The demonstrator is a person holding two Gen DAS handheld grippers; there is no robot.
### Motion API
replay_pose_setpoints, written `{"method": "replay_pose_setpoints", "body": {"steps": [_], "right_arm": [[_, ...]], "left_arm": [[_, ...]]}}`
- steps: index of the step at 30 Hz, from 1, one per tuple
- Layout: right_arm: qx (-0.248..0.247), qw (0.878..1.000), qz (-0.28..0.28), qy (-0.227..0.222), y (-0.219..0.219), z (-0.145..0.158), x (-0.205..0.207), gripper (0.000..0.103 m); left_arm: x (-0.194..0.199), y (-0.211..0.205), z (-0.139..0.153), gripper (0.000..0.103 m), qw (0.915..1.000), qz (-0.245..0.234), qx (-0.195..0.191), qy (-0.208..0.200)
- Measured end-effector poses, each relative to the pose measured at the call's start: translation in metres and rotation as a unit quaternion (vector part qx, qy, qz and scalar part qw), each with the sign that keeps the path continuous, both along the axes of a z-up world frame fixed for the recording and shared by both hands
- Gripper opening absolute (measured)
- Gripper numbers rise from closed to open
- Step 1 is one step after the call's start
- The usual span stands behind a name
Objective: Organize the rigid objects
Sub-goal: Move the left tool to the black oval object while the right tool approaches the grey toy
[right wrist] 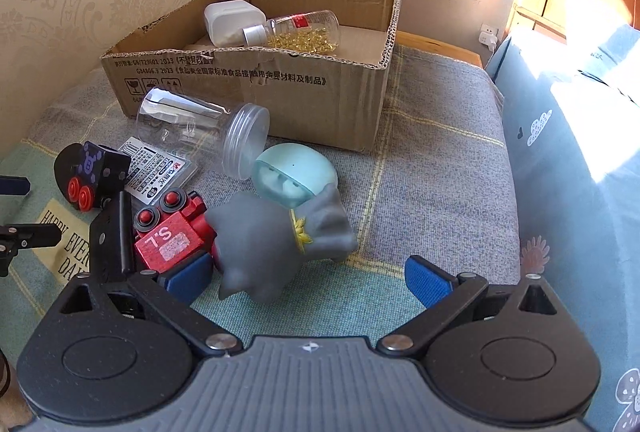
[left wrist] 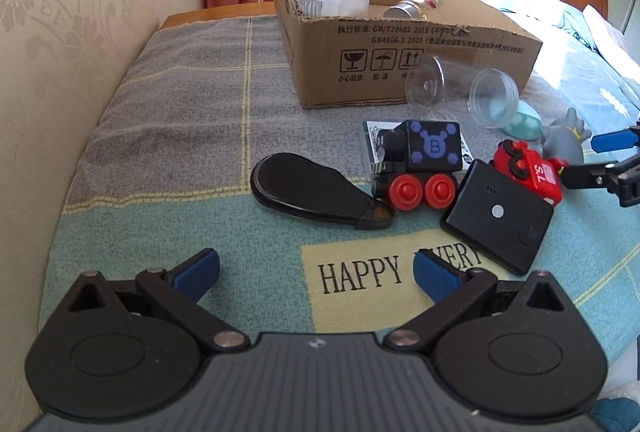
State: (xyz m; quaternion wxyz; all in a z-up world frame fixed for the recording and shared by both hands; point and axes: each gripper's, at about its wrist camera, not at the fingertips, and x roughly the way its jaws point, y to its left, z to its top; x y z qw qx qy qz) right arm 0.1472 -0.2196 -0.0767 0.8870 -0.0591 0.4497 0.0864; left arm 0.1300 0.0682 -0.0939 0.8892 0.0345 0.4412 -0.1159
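- Blue-padded right gripper (right wrist: 310, 282) stands spread wide and empty, low over the blanket (right wrist: 440, 160); its left pad sits close against the red toy train (right wrist: 172, 238), while the grey toy animal (right wrist: 276, 244) lies between the fingers, apparently untouched.
- Left gripper (left wrist: 316, 270) hovers released too, near the "HAPPY" patch, short of the black oval case (left wrist: 312, 192) and black flat device (left wrist: 498, 218).
- Further off lie the black toy wagon (left wrist: 420, 160), a clear jar (right wrist: 200, 124) on its side and a pale blue dome toy (right wrist: 296, 172).
- Farthest, the cardboard box (right wrist: 256, 92) already holds a white container (right wrist: 230, 22) and a small bottle (right wrist: 296, 30).
- Step in hand, I judge: picking the grey animal. Next: close squarely on its body, lift, carry to the box.
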Motion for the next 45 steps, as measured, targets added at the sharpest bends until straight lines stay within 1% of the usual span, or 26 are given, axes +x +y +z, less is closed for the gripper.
{"method": "replay_pose_setpoints", "body": {"steps": [2, 5, 7, 15, 19, 26, 29, 32, 37, 41, 44, 45], "right_arm": [[-0.012, 1.000, 0.000, 0.004, 0.000, -0.006, -0.004, 0.103], [-0.013, 1.000, 0.009, 0.023, -0.001, -0.018, -0.008, 0.103], [-0.010, 1.000, 0.011, 0.007, -0.001, -0.019, -0.014, 0.103], [-0.003, 1.000, 0.014, -0.017, -0.004, -0.021, -0.020, 0.103], [-0.002, 1.000, 0.017, -0.022, -0.006, -0.021, -0.023, 0.103], [0.000, 0.999, 0.025, -0.031, -0.008, -0.022, -0.023, 0.103], [0.001, 0.999, 0.028, -0.033, -0.008, -0.022, -0.024, 0.103], [0.002, 0.999, 0.032, -0.034, -0.009, -0.022, -0.024, 0.103], [0.003, 0.998, 0.052, -0.040, -0.006, -0.022, -0.016, 0.103], [0.003, 0.996, 0.073, -0.044, -0.002, -0.022, -0.001, 0.103], [-0.012, 0.995, 0.089, -0.048, 0.001, -0.020, 0.005, 0.103], [-0.023, 0.994, 0.098, -0.051, 0.004, -0.018, 0.006, 0.102]], "left_arm": [[0.000, -0.002, -0.003, 0.102, 0.9998, -0.007, 0.013, -0.010], [0.003, -0.002, -0.004, 0.103, 0.9996, -0.018, 0.011, -0.017], [0.007, -0.002, -0.004, 0.103, 0.9993, -0.031, 0.011, -0.019], [0.022, -0.001, -0.007, 0.103, 0.9960, -0.081, 0.005, -0.038], [0.031, 0.000, -0.008, 0.103, 0.9935, -0.105, 0.002, -0.044], [0.038, -0.001, -0.010, 0.103, 0.9896, -0.131, -0.005, -0.060], [0.038, -0.001, -0.009, 0.102, 0.9901, -0.128, -0.005, -0.058], [0.034, -0.001, -0.008, 0.099, 0.9921, -0.112, -0.004, -0.056], [0.020, 0.005, -0.007, 0.098, 0.9971, -0.057, -0.001, -0.051], [0.013, 0.008, -0.008, 0.098, 0.9974, -0.046, -0.002, -0.055], [0.012, 0.009, -0.007, 0.098, 0.9975, -0.045, -0.001, -0.055], [0.012, 0.009, -0.007, 0.098, 0.9975, -0.045, -0.001, -0.055]]}}
